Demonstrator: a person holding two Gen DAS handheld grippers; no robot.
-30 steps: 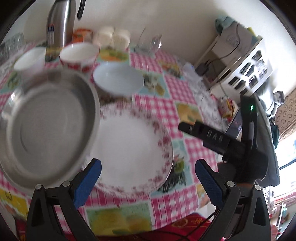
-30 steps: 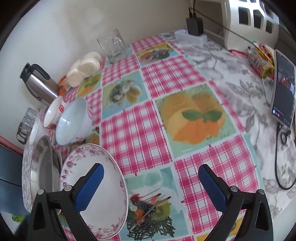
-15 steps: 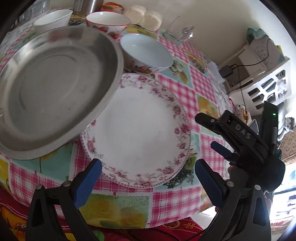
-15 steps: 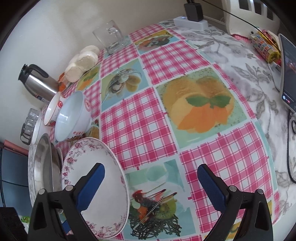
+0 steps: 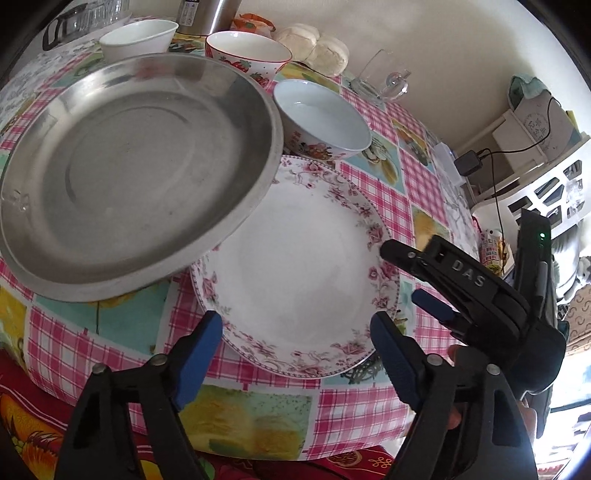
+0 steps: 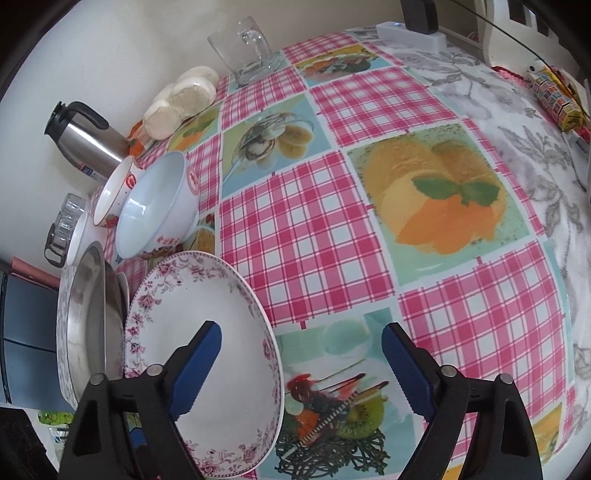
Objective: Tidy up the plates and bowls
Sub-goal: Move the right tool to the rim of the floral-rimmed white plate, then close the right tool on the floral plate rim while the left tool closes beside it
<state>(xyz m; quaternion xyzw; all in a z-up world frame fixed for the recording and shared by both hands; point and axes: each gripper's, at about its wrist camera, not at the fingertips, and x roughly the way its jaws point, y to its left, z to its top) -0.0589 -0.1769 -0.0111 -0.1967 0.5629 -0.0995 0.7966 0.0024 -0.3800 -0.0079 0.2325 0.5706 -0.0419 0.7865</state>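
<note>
Both grippers are closing in on the flowered plate (image 5: 295, 258), which is lying flat near the front edge of the table (image 6: 306, 221). The steel pan (image 5: 136, 184) is overlapping the plate's far-left rim, so the plate is partly pinned under it.

Left gripper (image 5: 295, 332): jaws have just been narrowing but are standing spread, straddling the plate's near rim, pads not pressing on anything.

Right gripper (image 6: 301, 354): also just been narrowing, jaws apart. Its left finger (image 6: 199, 354) is hovering over the plate's inside, its right finger over bare tablecloth, so the plate's right rim is sitting between them. No contact that I can confirm.

Bowls are waiting behind: the pale blue bowl (image 5: 321, 114) just beyond the plate, the strawberry bowl (image 5: 247, 51) and the white bowl (image 5: 138, 35) nearer the back edge beside the flask (image 6: 88, 140).

Step in hand, as I'm reading it: the approach to grab the plate, nothing lifted yet.

Next move is needing one gripper to pinch a rim, then slide the plate out toward the front edge before lifting. Pulling straight up is risking tipping the pan.
</note>
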